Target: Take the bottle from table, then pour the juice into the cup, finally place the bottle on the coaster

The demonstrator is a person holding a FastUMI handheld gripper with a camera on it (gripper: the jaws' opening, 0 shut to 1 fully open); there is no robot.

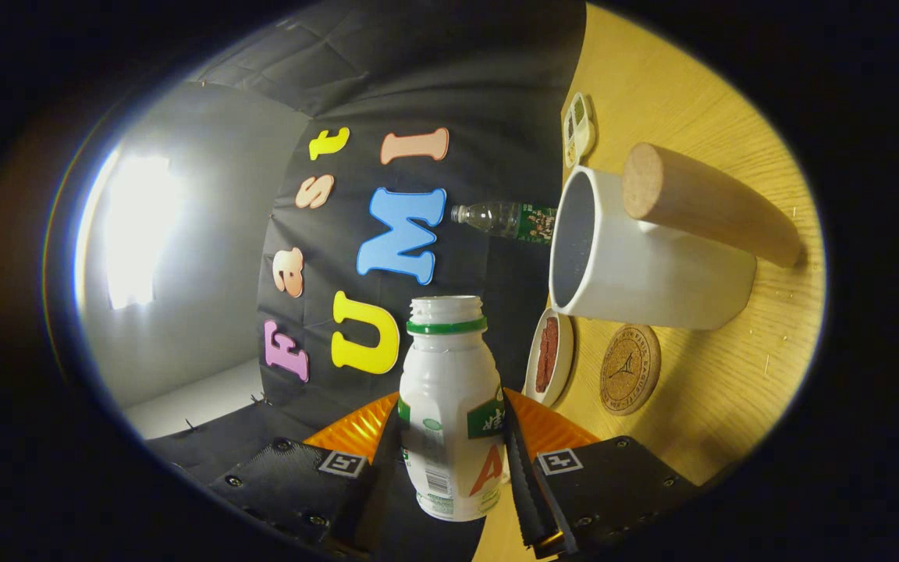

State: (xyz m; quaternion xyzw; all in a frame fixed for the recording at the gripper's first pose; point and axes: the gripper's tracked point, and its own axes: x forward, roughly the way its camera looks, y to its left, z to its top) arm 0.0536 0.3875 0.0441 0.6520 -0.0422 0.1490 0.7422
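Clamped from both sides, my fingers (513, 460) pinch the bottle (449, 406) at its lower body, one on each flank, so my gripper (449, 468) has it firmly. Its cap is off and the open mouth points straight ahead of me. The whole scene is rolled over: the table (730, 406) stands like a wall on my right, which tells me I am tipped well onto my side.

Just beyond my right finger a small dish (549, 355) sits at the table's edge, and beside it lies the coaster (630, 368), bare. Further ahead and to the right stands the cup (637, 269), its dark opening turned toward me, its wooden handle (707, 203) on the far side. Beyond that, a clear plastic bottle (506, 220) and a small tray (579, 129) stand against the cloth wall.

I judge this is the pour: the mouth is tilted but well apart from the cup's rim. Next I need to bring the mouth over the opening and roll further.
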